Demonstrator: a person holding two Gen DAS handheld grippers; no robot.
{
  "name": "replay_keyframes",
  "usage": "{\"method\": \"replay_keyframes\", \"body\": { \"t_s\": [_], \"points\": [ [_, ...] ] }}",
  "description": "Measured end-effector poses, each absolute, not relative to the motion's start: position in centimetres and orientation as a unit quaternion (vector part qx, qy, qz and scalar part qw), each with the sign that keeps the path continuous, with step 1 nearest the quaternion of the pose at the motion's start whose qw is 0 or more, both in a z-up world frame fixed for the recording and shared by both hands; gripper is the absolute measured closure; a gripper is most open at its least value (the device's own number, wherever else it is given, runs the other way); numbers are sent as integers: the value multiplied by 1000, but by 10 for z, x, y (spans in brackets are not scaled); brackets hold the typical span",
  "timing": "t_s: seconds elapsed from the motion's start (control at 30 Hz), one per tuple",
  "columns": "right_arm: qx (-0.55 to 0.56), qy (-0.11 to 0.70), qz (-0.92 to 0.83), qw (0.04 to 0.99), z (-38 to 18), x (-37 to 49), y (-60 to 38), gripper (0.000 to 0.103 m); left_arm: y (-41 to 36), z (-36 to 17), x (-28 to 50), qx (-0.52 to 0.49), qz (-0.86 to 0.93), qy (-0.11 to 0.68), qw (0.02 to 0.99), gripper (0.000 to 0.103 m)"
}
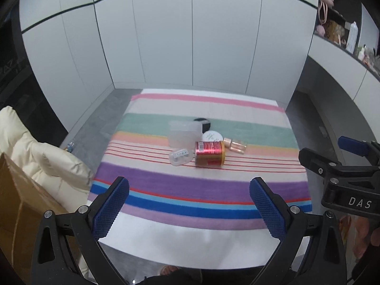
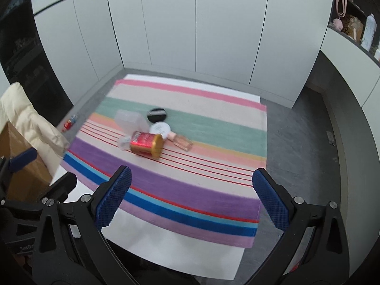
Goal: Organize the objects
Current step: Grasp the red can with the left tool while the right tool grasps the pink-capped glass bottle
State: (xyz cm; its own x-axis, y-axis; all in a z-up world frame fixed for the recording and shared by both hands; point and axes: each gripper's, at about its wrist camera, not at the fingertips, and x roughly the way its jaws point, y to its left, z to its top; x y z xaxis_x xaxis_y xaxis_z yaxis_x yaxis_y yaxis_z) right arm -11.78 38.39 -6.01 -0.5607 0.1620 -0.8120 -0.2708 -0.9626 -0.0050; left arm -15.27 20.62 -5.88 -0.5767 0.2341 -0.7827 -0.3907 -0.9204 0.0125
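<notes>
A cluster of small objects lies mid-cloth on the striped cloth [image 1: 190,190]. A red and gold can [image 1: 209,153] [image 2: 146,144] lies on its side. Behind it stands a clear plastic box [image 1: 184,133] [image 2: 129,120], with a black round compact [image 1: 202,121] [image 2: 156,114] and a white round lid [image 1: 212,136] [image 2: 160,128] beside it. A small pink bottle [image 1: 235,144] [image 2: 181,141] lies to the can's right, and a clear blister pack [image 1: 180,156] [image 2: 124,141] to its left. My left gripper [image 1: 190,204] and right gripper [image 2: 192,197] both hover open and empty over the cloth's near edge.
The cloth covers a white table [image 2: 166,249] on a grey floor, with white cabinet doors behind. A cream padded jacket [image 1: 35,152] and a cardboard box [image 1: 21,204] sit at the left. Shelves [image 1: 342,28] with bottles and bags are at upper right.
</notes>
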Motion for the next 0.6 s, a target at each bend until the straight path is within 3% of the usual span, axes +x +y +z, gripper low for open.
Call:
{"method": "replay_keyframes", "body": {
  "t_s": [0.4,0.6],
  "points": [
    [-478,19,872,103,-126,-196,418,4,243,-139,-216,-477,859,77,168,4],
    [-500,42,861,88,-169,-225,432,10,260,-174,-245,-497,848,75,167,7]
  ]
}}
